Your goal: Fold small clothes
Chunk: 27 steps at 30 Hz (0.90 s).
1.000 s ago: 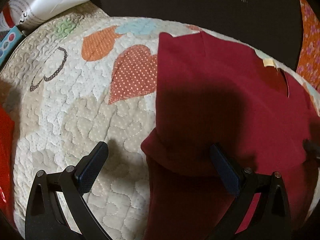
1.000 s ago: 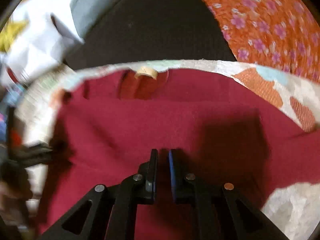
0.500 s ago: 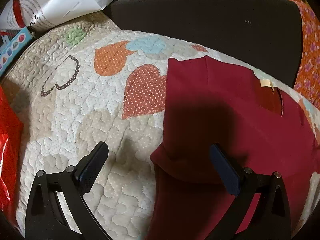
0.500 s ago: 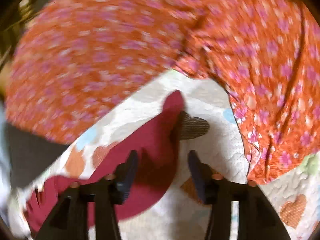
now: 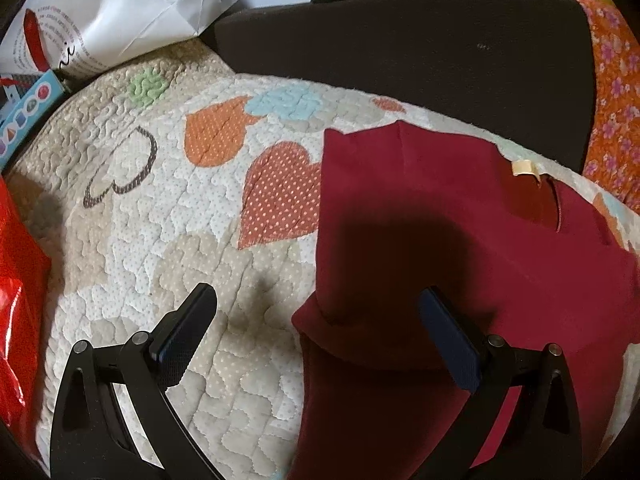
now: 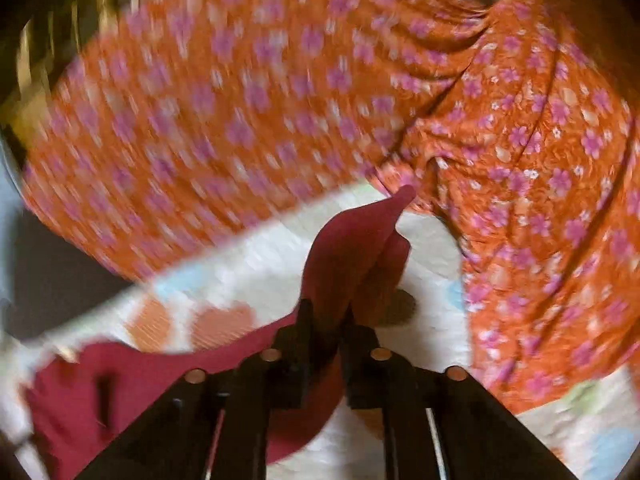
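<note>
Maroon garment (image 5: 440, 240) lies spread on the quilted heart-patterned cover (image 5: 160, 240), occupying the right half of my left wrist view, its neck opening with a pale label (image 5: 523, 167) toward the far edge. A fold runs across the near part of the cloth, one layer lying over another just ahead of the fingers. My left gripper (image 5: 320, 332) is spread wide and holds nothing: one finger sits over bare quilt, the other over the garment, and I cannot tell whether that pad touches the cloth. A dark shadow falls on the fabric between them. On the right wrist view, heavily blurred, my right gripper (image 6: 326, 320) is pressed nearly together and pinching a sleeve or corner of the maroon garment, which rises ahead of the fingertips in a pointed flap above the quilt; I cannot tell exactly which part of the garment this is. Orange flowered fabric (image 6: 280, 100) fills the background there and also shows at the right edge of the left view. Beyond the quilt I see a dark brown cushion (image 5: 400, 52), a white paper bag (image 5: 120, 12), and a red plastic bag (image 5: 16, 300) at the left margin.
</note>
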Available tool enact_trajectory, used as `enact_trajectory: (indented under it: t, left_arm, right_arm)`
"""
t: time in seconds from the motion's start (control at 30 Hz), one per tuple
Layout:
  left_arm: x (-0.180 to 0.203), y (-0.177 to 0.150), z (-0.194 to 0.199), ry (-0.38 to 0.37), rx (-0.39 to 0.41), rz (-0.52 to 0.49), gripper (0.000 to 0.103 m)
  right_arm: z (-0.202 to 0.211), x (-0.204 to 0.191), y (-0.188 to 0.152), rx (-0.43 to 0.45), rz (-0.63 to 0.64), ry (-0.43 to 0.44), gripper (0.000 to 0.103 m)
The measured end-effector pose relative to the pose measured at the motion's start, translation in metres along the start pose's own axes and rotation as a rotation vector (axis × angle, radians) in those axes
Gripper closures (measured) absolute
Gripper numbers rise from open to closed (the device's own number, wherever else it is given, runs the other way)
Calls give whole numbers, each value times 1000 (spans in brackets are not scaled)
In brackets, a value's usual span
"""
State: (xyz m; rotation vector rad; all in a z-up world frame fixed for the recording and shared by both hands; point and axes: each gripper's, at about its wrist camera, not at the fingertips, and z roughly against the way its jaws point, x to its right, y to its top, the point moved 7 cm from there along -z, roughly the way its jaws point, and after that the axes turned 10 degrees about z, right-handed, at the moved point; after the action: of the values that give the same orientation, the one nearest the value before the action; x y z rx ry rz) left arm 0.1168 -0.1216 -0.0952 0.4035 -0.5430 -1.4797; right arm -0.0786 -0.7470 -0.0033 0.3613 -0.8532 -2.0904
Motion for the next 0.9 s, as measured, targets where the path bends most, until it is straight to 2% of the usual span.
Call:
enact_trajectory:
  t: [0.1, 0.17, 0.23, 0.3, 0.37, 0.43, 0.53, 0.6, 0.67, 0.73, 0.83, 0.9]
  left_arm:
    - [0, 2, 6, 10, 25, -15, 1]
    - [0, 3, 9, 9, 33, -18, 1]
    - [2, 3, 9, 6, 35, -20, 1]
    - [3, 1, 6, 10, 28, -28, 1]
    - [4, -2, 4, 16, 22, -39, 1]
    - [5, -4, 3, 24, 18, -49, 1]
    - [7, -4, 4, 21, 22, -52, 1]
    - [7, -3, 6, 18, 33, -50, 1]
    - [7, -1, 9, 18, 44, -49, 1]
    - [6, 0, 10, 16, 47, -43, 1]
    - [7, 1, 9, 2, 41, -32, 1]
    - [8, 1, 8, 4, 36, -38, 1]
  right_arm:
    - [8, 35, -11, 83, -121, -3, 85]
    - [4, 60, -27, 45, -167, -55, 81]
    - [-5, 72, -41, -13, -166, -55, 81]
    - [-10, 76, -52, -25, -182, -22, 81]
    - [-18, 70, -56, -34, -187, 29, 81]
    - [-30, 48, -55, -63, -136, 60, 81]
    - [-41, 4, -38, -48, 0, 60, 81]
    - [-50, -7, -30, -67, 12, 69, 81]
    - [-50, 7, -29, -70, -73, 80, 81]
    - [-36, 37, -34, -15, -196, 83, 80]
    - [-30, 66, -48, -16, -264, 38, 67]
    - [-39, 79, -56, -39, -313, 60, 67]
